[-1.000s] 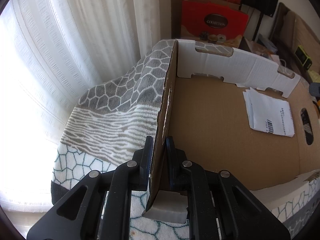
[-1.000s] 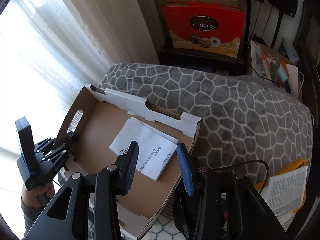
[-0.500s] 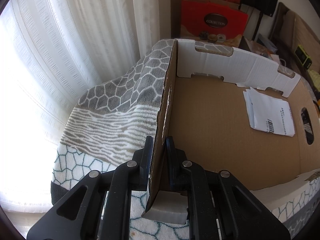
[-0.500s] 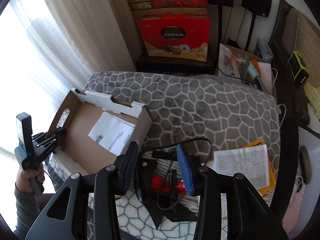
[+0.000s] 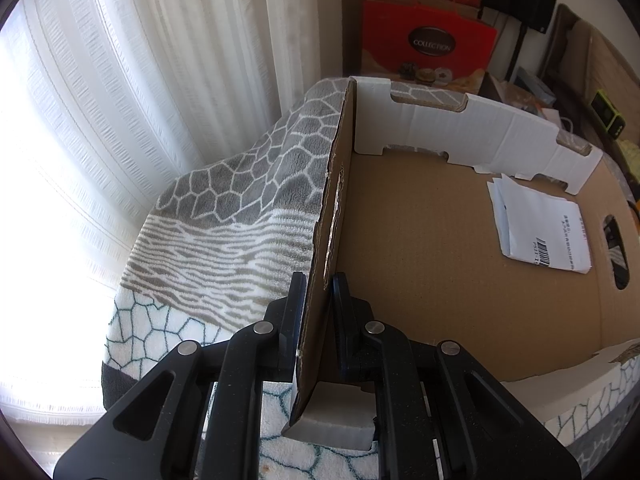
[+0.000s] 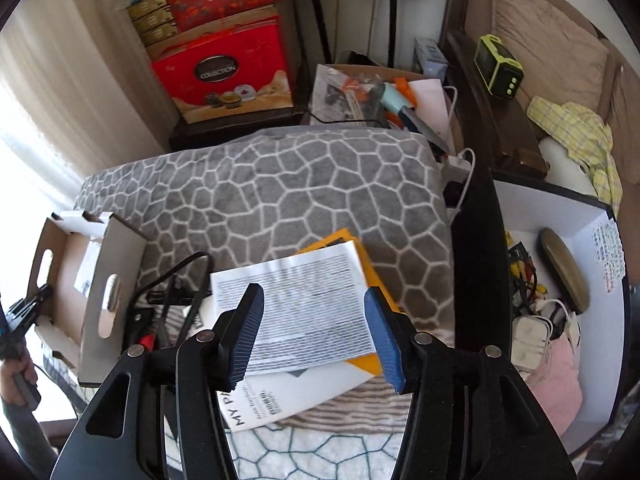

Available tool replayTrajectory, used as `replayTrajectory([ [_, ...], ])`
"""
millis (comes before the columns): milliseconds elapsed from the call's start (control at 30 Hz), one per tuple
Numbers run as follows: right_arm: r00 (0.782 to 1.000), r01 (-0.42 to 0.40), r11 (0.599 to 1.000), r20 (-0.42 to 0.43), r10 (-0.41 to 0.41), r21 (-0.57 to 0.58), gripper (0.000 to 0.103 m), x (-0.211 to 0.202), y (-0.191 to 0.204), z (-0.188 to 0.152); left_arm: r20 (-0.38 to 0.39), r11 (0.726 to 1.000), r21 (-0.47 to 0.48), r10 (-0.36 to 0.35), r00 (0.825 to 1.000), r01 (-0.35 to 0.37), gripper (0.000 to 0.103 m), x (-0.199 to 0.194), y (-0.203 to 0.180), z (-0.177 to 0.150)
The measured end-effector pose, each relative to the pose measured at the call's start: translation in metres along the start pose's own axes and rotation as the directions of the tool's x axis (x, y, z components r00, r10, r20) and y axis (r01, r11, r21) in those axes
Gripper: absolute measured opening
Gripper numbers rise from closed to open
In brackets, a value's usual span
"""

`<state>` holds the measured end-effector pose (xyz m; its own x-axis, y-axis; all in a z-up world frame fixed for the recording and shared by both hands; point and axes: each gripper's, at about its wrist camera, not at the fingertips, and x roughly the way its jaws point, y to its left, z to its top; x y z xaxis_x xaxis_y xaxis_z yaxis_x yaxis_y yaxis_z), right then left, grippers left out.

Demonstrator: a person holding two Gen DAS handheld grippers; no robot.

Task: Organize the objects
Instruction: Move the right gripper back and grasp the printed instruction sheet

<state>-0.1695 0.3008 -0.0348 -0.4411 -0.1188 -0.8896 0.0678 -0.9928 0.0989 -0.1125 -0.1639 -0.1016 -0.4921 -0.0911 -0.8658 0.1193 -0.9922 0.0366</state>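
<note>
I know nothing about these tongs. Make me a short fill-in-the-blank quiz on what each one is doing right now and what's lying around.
1. The left tongs are shut on a side wall of the cardboard ____.
2. Inside the cardboard box lies a folded white ____ with a barcode.
3. The right tongs are ____ and hold nothing, above a printed sheet.
4. Under the printed sheet, the corner that sticks out is coloured ____.

Missing words: box; paper; open; yellow
</note>
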Motion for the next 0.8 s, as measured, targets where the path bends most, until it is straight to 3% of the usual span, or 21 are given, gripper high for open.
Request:
replayTrajectory([
  [200,1.000,-0.008,1.000,-0.013,0.008,0.029,0.054,0.008,-0.016,-0.005,0.000,1.000,0.001,0.008,1.000,-0.008,0.012,0.000,-0.002,-0.001],
  [500,1.000,-0.013,1.000,-0.020,0.013,0.002,0.050,0.017,-0.010,-0.012,-0.003,1.000,0.000,0.011,1.000,-0.011,0.013,0.002,-0.002,-0.001],
  [800,1.000,0.008,0.997,-0.016,-0.010,-0.076,0.019,0.009,0.006,-0.031,-0.002,1.000,0.000,0.012,1.000,-0.012,0.013,0.002,-0.002,-0.001],
])
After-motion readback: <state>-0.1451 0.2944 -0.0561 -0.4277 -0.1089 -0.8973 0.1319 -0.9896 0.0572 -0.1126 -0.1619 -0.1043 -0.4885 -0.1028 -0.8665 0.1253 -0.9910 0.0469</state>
